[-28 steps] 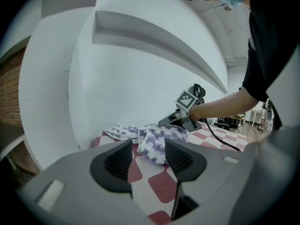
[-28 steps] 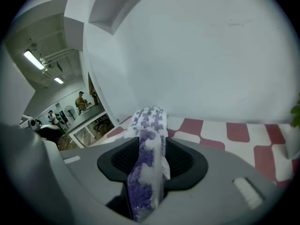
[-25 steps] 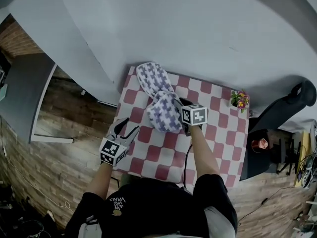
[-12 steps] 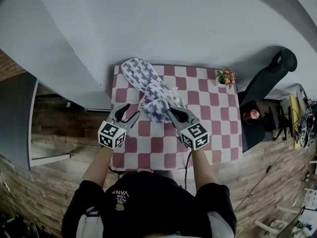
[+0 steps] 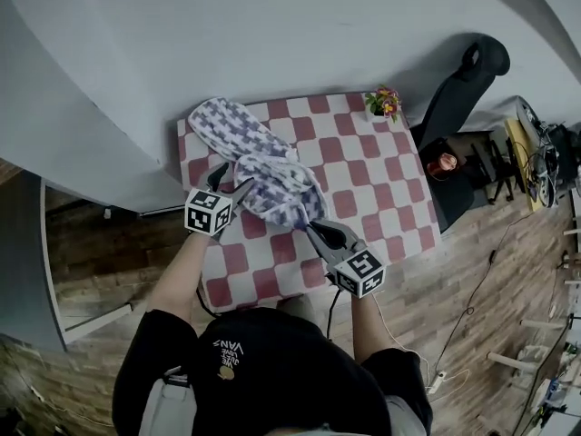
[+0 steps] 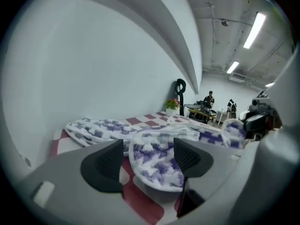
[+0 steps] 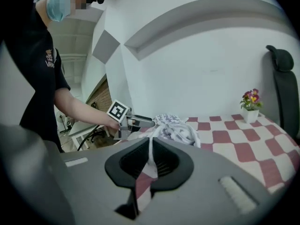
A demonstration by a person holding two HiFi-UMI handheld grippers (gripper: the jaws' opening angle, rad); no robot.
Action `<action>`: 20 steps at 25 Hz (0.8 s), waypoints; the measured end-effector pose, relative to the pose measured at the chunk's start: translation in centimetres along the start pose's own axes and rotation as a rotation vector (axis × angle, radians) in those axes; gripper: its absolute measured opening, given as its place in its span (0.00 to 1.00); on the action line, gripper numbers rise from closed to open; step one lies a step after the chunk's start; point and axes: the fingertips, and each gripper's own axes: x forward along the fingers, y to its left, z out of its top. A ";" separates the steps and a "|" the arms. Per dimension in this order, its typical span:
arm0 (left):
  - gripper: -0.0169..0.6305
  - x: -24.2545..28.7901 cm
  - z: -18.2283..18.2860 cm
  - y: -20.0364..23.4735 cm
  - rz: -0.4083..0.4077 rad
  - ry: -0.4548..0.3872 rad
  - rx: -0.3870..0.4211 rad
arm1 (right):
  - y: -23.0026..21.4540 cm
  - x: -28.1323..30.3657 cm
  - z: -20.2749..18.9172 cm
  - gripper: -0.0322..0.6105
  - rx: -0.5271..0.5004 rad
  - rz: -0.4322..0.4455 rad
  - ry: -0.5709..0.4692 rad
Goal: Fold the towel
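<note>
1. The towel (image 5: 259, 163) lies bunched and twisted on the left half of the checked surface (image 5: 368, 184). One corner is drawn toward the front by the right tool (image 5: 313, 231).
2. That tool's jaws have just been closing and now pinch only a thin edge of cloth (very little shows between them). A firm pull could slide the edge free.
3. The left tool (image 5: 231, 179) stands at its widest, its jaws having just been opening. A rounded fold of towel sits between them, untouched. Closing there may catch several layers at once and give a crooked fold.
4. Folding before the twist is spread flat would likely trap the creases.
5. The right tool is near the surface's front edge, so slack cloth might drop over it.
6. The flower pot (image 5: 383, 105) stands well apart (little risk).
</note>
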 end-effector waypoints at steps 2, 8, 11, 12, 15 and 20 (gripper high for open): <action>0.52 1.3 -1.0 0.0 -0.020 0.035 -0.013 | 0.8 -1.1 -0.7 0.09 -0.003 -0.011 0.005; 0.51 3.8 -2.5 -1.7 -0.078 0.106 -0.132 | 2.6 -3.5 -2.5 0.09 0.009 -0.021 0.024; 0.07 3.4 -5.1 -3.4 -0.142 0.260 -0.029 | 2.7 -4.4 -3.3 0.09 0.017 -0.037 0.035; 0.07 2.9 -5.1 -3.8 -0.154 0.269 -0.022 | 2.7 -4.7 -3.3 0.09 0.017 -0.045 0.035; 0.07 -0.1 -2.3 -4.0 -0.173 0.172 -0.069 | 2.5 -5.4 -3.7 0.09 0.002 -0.083 0.047; 0.07 -9.0 0.2 -3.1 -0.161 0.054 -0.088 | 2.7 -6.5 -5.7 0.09 -0.018 -0.125 0.098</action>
